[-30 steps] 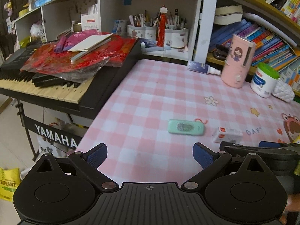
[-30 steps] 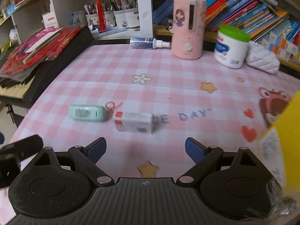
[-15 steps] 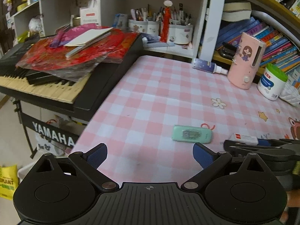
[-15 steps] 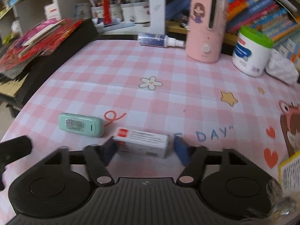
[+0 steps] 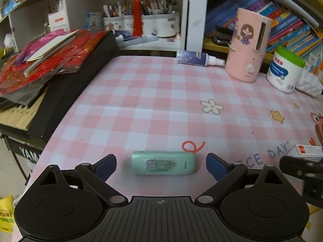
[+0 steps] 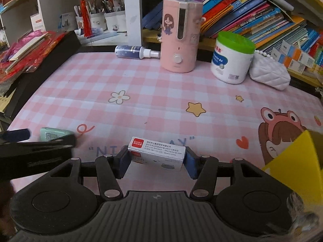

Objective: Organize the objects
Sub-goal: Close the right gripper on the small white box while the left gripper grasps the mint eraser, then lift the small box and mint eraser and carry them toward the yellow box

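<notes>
Pinching the little white box [image 6: 157, 154] end to end, the right gripper [image 6: 157, 161] had it just off the pink checked tablecloth [image 6: 153, 92]. The left gripper [image 5: 161, 166] was closing, pads not yet touching the mint green case [image 5: 164, 163] lying flat between them.

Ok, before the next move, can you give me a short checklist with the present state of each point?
1. Right gripper clamped on white box: ok.
2. Box level between pads: ok.
3. Box lifted off the tablecloth: cannot tell.
4. Green case centred between left gripper fingers: ok.
5. Left pads touching case: not ok, jaws closing, gaps remain.
6. The two grippers apart: ok.
</notes>
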Tool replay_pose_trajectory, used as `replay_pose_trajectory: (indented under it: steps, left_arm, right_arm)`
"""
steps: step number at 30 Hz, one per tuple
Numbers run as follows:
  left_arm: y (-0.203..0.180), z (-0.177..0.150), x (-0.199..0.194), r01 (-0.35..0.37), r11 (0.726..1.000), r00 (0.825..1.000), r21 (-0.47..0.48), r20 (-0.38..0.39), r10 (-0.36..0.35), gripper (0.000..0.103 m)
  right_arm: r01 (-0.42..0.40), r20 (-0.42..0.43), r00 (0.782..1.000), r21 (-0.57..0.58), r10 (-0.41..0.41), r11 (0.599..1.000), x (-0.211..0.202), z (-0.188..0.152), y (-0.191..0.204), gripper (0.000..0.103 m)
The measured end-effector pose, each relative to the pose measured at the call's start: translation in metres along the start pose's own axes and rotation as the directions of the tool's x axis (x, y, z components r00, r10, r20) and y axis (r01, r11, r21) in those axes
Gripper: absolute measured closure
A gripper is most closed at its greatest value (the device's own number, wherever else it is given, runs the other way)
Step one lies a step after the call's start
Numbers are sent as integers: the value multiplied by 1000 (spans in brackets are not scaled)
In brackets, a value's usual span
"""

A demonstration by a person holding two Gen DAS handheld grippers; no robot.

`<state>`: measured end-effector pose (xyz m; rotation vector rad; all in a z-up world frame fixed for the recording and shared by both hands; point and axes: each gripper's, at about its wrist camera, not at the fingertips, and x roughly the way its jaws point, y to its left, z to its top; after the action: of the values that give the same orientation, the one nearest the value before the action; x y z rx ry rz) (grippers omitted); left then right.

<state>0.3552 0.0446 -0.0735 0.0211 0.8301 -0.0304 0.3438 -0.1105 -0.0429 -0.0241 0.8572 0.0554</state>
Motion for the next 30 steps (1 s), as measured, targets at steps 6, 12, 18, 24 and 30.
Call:
replay_pose_trajectory:
  steps: [6, 12, 18, 24, 30]
  left_arm:
    - [-7, -2, 9, -17, 1000, 1000, 18, 0, 17, 16]
    - [-4, -1, 2, -18, 1000, 1000, -6, -6, 18, 34]
    - [12, -3, -35, 9, 997, 999, -78, 52, -5, 34]
    - [27, -21, -91, 46, 992, 995, -116, 89, -36, 34]
    - [49, -60, -143, 59, 982, 996, -180, 75, -47, 34]
  right_arm:
    - [-5, 2, 1000, -14, 5, 1000, -12, -2, -3, 50]
    - [-6, 19, 1000, -18, 7, 1000, -25, -6, -6, 50]
    - [-10, 20, 1000, -39, 11, 999, -38, -18, -6, 50]
    - [-59, 23, 998, -28, 60, 998, -58, -36, -7, 50]
    - [-94, 47, 994, -70, 97, 993, -95, -63, -5, 50]
